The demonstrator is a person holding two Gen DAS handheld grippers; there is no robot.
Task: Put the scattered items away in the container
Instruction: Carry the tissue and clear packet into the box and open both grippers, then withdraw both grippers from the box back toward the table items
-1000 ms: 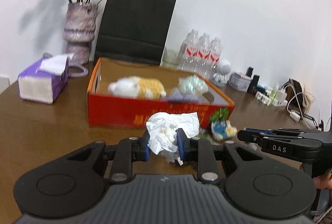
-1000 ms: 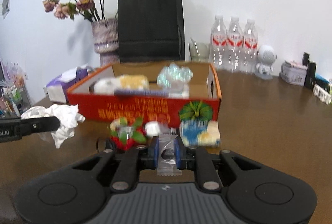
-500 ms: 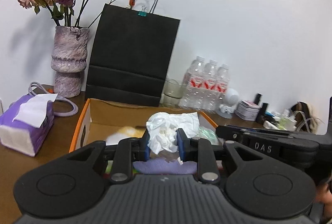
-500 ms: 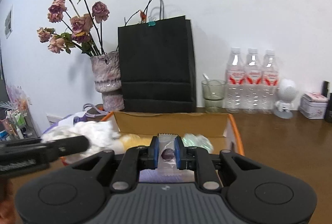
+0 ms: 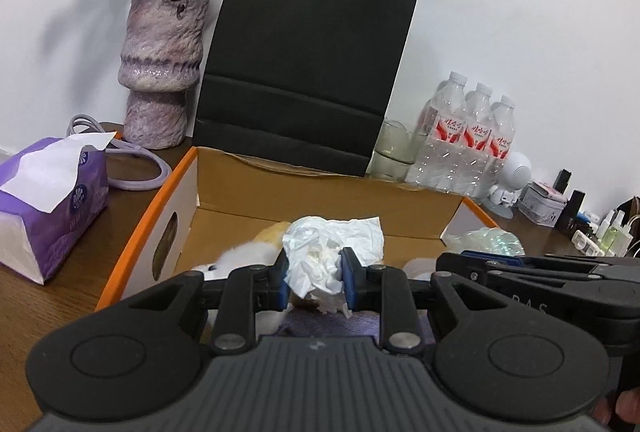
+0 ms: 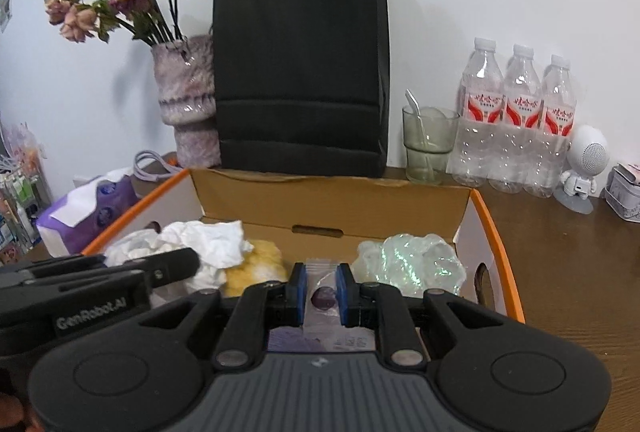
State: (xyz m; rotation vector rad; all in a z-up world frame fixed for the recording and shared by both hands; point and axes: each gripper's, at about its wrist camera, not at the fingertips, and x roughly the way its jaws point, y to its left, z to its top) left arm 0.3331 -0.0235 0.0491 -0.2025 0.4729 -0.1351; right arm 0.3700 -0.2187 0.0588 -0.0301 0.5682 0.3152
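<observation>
Left hand-held gripper (image 5: 314,282): closed on a crumpled white tissue (image 5: 326,256), blue pads pressing it from both sides; held above the open box
Right hand-held gripper (image 6: 322,294): closed on a small clear wrapped sweet (image 6: 322,298) with a dark purple centre, pads clamped on the wrapper's edges; also above the box
Cross view: from the right wrist camera the left gripper enters at the left edge with the tissue bunched at its tip; from the left wrist camera the right gripper lies across the right side, over the box's right end
Box (image 6: 502,252): cardboard, orange rim, white side walls with oval hand holes, brown inside; sits on the brown wooden tabletop (image 6: 560,252)
In the box: a yellow and white plush toy (image 6: 256,266) toward the left, a crinkled iridescent clear wrapper (image 6: 412,262) toward the right, something purple (image 6: 288,342) at the near edge, mostly hidden by the gripper body
Behind the box: black paper bag (image 5: 308,72) upright against the white wall, a teal binder clip at its top
Left of bag: mottled purple vase (image 5: 162,68) with dried roses
Left of box: purple tissue pack (image 5: 48,208) with a sheet sticking up, a lilac cable (image 5: 140,168) looped behind it
Right of bag: greenish glass (image 6: 428,144) with a spoon, three water bottles (image 6: 520,120) in shrink wrap, a small white robot figure (image 6: 584,168), a small tin (image 6: 624,192)
</observation>
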